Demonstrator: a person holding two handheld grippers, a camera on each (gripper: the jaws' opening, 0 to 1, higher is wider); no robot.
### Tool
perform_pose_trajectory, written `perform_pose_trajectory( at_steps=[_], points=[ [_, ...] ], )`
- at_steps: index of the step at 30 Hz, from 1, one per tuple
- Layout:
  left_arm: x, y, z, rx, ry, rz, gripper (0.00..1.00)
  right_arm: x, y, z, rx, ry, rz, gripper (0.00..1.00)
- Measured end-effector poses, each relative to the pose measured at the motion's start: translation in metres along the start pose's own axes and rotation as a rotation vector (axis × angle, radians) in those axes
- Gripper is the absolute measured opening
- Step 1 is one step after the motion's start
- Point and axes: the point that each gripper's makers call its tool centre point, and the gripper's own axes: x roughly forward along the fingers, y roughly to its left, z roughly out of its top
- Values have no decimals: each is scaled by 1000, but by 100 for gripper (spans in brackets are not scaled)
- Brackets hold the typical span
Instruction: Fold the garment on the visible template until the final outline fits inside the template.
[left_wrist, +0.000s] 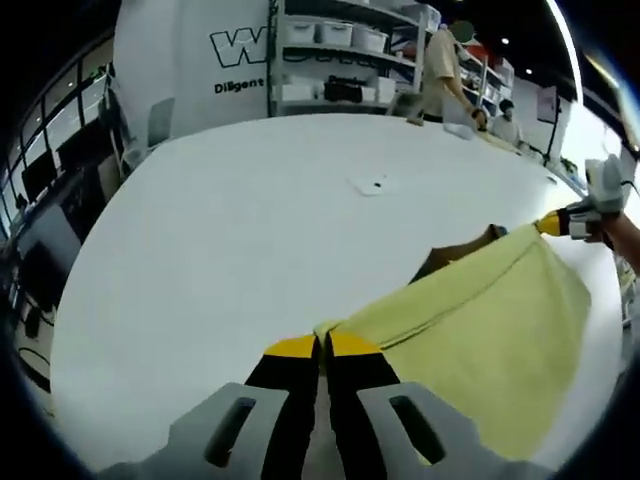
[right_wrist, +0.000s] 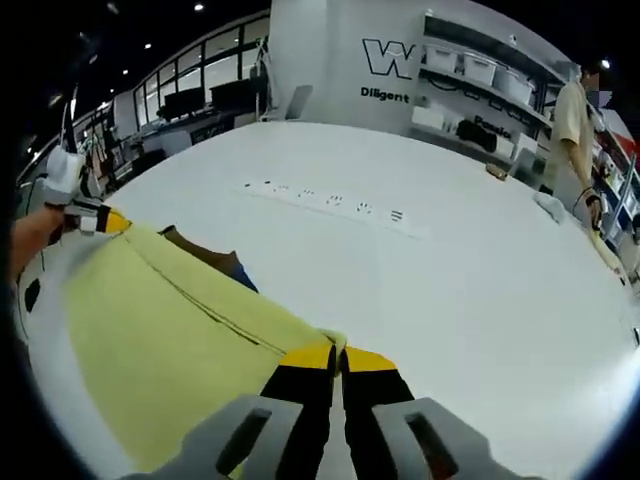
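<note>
In the left gripper view the left gripper (left_wrist: 322, 345) has its yellow-tipped jaws pressed together on a corner of the pale yellow garment (left_wrist: 480, 330), and in the right gripper view the right gripper (right_wrist: 340, 357) is likewise clamped tight on another corner of the same cloth. The garment is stretched taut between the two grippers above the white table (left_wrist: 230, 250), and under its far edge shows a brown patch (left_wrist: 455, 255), with a bit of blue beside it in the right gripper view. Farther back, a white power strip (right_wrist: 330, 203) lies on the table, and beyond it stand storage shelves (left_wrist: 345, 55) and a person in a beige shirt (left_wrist: 442, 70).
</note>
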Motion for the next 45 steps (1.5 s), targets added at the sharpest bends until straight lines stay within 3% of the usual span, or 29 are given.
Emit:
perform_pose_trajectory(
  at_steps=[8, 13, 19, 27, 38, 45],
  points=[
    [-1, 1, 0, 97, -3, 32, 2, 6, 3, -6, -87, 9, -21, 0],
    [1, 5, 1, 128, -9, 41, 3, 5, 1, -6, -92, 11, -28, 0],
    [1, 13, 2, 88, -29, 65, 11, 2, -3, -4, -77, -3, -44, 8],
    [-2, 17, 9, 67, -53, 70, 12, -12, -6, 10, -73, -63, -66, 7],
    [-21, 12, 21, 61, -119, 67, 0, -41, 2, 33, -93, -161, -75, 0],
    [-35, -4, 23, 62, -129, 42, 0, -45, 10, 30, -75, -166, -57, 0]
  ],
)
